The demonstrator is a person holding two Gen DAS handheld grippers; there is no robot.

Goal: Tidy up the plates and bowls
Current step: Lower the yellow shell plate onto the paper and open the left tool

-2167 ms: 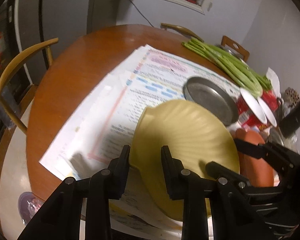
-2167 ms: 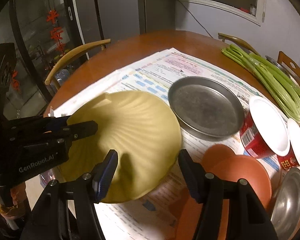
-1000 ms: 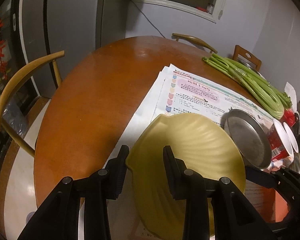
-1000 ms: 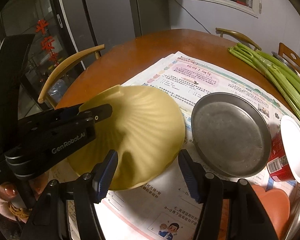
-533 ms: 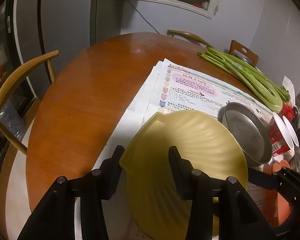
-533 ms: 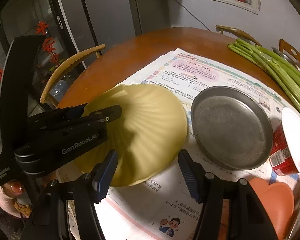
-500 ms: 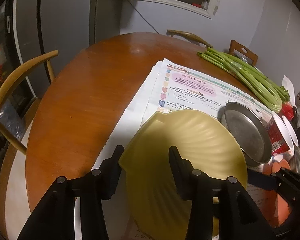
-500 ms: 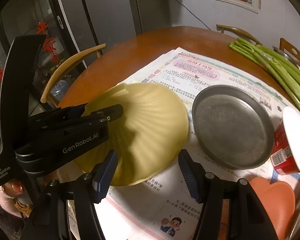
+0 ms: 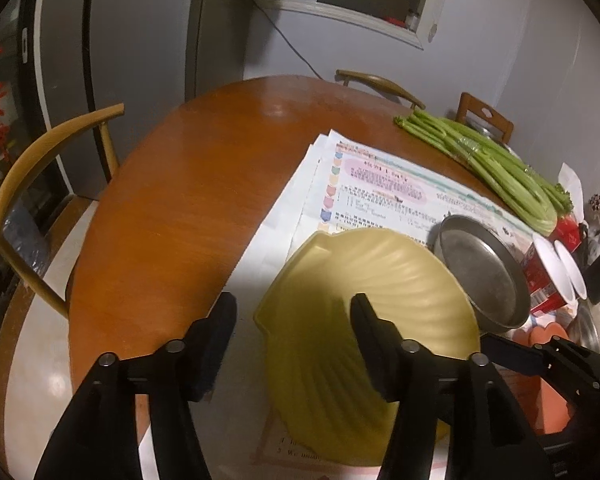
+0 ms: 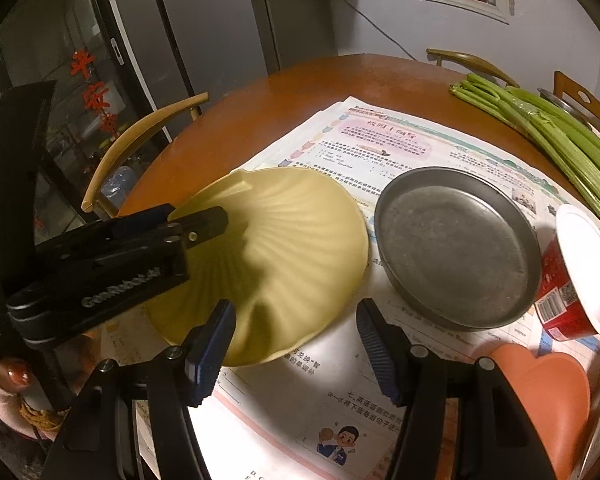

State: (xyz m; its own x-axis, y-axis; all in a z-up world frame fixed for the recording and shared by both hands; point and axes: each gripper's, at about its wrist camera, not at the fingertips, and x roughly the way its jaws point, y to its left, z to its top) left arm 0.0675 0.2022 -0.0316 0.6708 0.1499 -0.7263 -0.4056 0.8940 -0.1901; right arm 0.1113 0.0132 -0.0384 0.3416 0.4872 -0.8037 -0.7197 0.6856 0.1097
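Note:
A yellow shell-shaped plate (image 9: 364, 312) (image 10: 284, 248) lies on the newspaper (image 9: 380, 192) (image 10: 380, 140). My left gripper (image 9: 292, 312) is open, its jaws spread around the plate's near-left rim; in the right wrist view it (image 10: 204, 222) reaches over the plate's left edge. My right gripper (image 10: 294, 320) is open and empty, just in front of the plate's near rim. A grey metal plate (image 9: 480, 272) (image 10: 456, 244) sits right beside the yellow plate.
A red cup with a white rim (image 10: 580, 280) and an orange heart-shaped dish (image 10: 548, 396) lie at the right. Celery (image 10: 548, 128) lies along the far right. Wooden chairs (image 9: 32, 168) stand around the round brown table (image 9: 188, 184).
My left gripper has opened and let go of the yellow plate, which now rests on the newspaper next to the metal plate. My right gripper stays open.

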